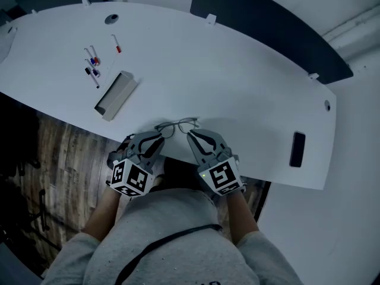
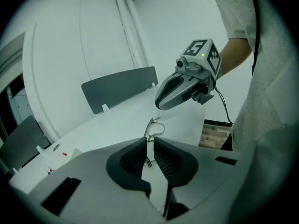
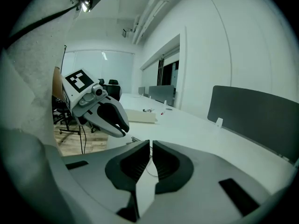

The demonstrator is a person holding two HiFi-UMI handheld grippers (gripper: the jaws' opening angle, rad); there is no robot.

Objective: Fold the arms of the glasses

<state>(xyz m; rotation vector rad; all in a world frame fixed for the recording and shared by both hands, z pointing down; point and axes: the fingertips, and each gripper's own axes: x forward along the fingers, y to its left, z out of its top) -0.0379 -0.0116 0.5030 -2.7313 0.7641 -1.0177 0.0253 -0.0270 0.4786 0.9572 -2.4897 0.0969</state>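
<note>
Thin wire-rimmed glasses are near the front edge of the white table, between my two grippers. My left gripper comes at them from the left. In the left gripper view its jaws are nearly together, with one arm of the glasses running between the pads and the lenses just beyond. My right gripper holds the other side. In the right gripper view its jaws are closed on a thin wire part of the glasses. Each gripper shows in the other's view: the right gripper and the left gripper.
A grey box lies left of the glasses, with several markers and a red pen behind it. A black phone lies at the right. A dark panel stands along the far edge. Wooden floor shows below the table edge.
</note>
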